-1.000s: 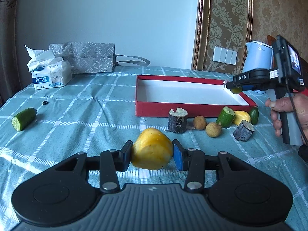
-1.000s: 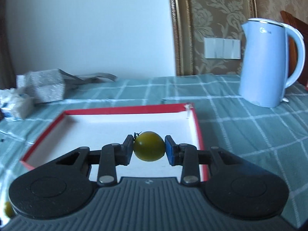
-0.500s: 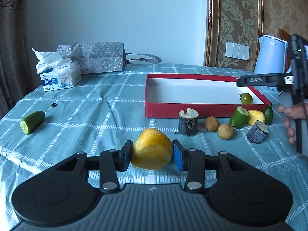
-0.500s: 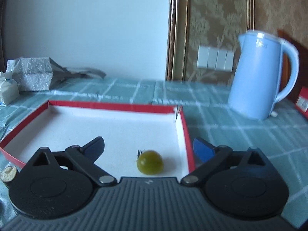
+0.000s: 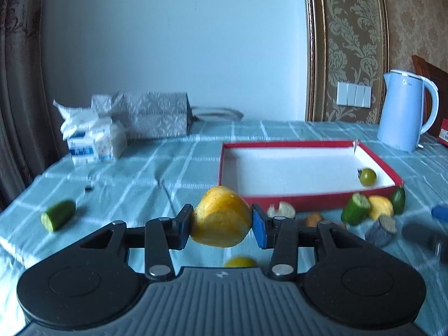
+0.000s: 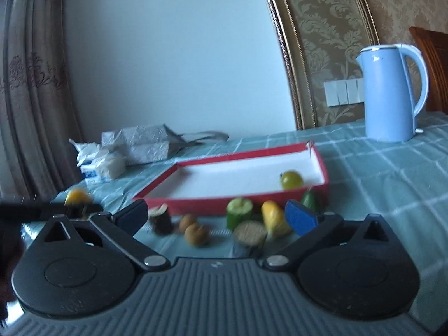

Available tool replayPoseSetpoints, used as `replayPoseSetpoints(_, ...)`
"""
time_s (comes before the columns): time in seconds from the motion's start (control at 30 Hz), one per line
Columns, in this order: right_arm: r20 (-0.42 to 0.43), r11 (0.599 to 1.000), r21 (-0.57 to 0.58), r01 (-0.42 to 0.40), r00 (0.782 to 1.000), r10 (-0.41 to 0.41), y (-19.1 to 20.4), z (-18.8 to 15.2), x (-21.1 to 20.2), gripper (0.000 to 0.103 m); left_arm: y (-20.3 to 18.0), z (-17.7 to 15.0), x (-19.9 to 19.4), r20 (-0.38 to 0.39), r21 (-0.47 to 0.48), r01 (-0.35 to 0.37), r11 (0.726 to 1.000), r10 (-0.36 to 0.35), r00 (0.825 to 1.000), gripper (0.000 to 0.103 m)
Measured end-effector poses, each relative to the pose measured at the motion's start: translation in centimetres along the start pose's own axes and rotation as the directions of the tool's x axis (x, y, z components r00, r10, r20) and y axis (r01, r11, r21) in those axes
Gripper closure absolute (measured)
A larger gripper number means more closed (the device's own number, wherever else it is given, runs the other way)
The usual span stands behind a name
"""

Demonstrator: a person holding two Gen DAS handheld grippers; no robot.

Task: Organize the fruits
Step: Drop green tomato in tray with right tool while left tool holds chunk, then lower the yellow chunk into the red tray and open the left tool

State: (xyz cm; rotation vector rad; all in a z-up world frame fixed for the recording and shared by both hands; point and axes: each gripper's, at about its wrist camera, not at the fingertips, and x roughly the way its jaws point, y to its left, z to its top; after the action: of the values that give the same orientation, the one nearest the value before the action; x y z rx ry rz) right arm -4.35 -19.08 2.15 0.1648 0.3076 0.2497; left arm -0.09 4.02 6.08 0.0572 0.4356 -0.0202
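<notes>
Carrying a yellow, blunt-ended fruit chunk (image 5: 221,219) toward the shallow red-walled cardboard tray (image 5: 308,197).

Left gripper (image 5: 221,224) clamps the chunk, raised; tray lies ahead and right, near. Right gripper (image 6: 217,214) empty, jaws opening wide, short of the tray; small green round fruit (image 5: 368,177) inside.

Tray (image 5: 308,197) mid-table; kettle (image 5: 403,114) behind its right corner. One small fruit (image 5: 368,177) inside, right end. Fruit pieces (image 5: 364,210) along tray's front. Tissue pack (image 5: 92,142) far left.
</notes>
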Motion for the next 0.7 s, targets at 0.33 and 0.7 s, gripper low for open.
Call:
replayPoseSetpoints(0.33, 0.031, 0.999, 0.016, -0.043, 0.999, 0.042, 0.1, -1.1, -0.4, 0.0, -2.3, 5.3, 7.5, -0.004, 0.033, 0.029, 0.999, -0.029, 1.0, 0.06)
replayPoseSetpoints(0.7, 0.026, 0.996, 0.076, -0.038, 0.999, 0.036, -1.0, -1.1, -0.1, 0.0, -4.2, 5.1, 13.9, -0.074, 0.053, 0.008, 0.999, -0.005, 0.997, 0.059)
